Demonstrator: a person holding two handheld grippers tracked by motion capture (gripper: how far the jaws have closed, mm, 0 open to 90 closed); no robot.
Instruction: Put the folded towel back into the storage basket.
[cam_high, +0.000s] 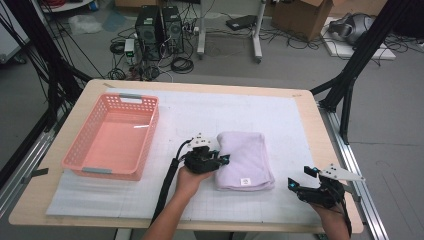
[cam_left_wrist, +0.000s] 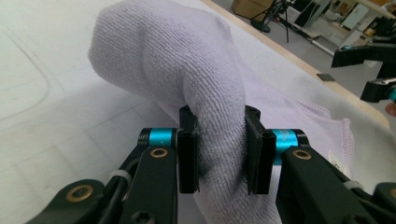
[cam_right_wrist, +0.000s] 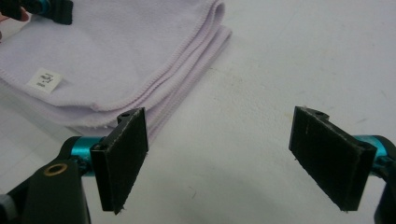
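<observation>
Right now the left gripper (cam_high: 223, 159) is clamped on the folded lavender terry-cloth towel (cam_high: 245, 157), and the left gripper view makes it plain: both black pads (cam_left_wrist: 188, 156) are pressing into a bunched ridge of the cloth, which humps up just beyond the jaws. That towel lies on the white gridded mat (cam_high: 280, 120) near the middle of the light wooden table (cam_high: 305, 107), its small white label (cam_high: 245, 182) sitting toward the person's edge. From above, the left gripper has hold of the towel's left edge.

Over on the other side, the right gripper (cam_high: 299, 176) hovers near the table's right front corner, well apart from the towel, jaws spread wide with nothing between them. Its own view shows the two dark pads (cam_right_wrist: 125, 156) far apart over bare mat, the towel's stitched corner (cam_right_wrist: 205, 42) just ahead to the left.

Left of the towel sits the empty pink plastic latticed basket (cam_high: 115, 135), standing apart from it.
</observation>
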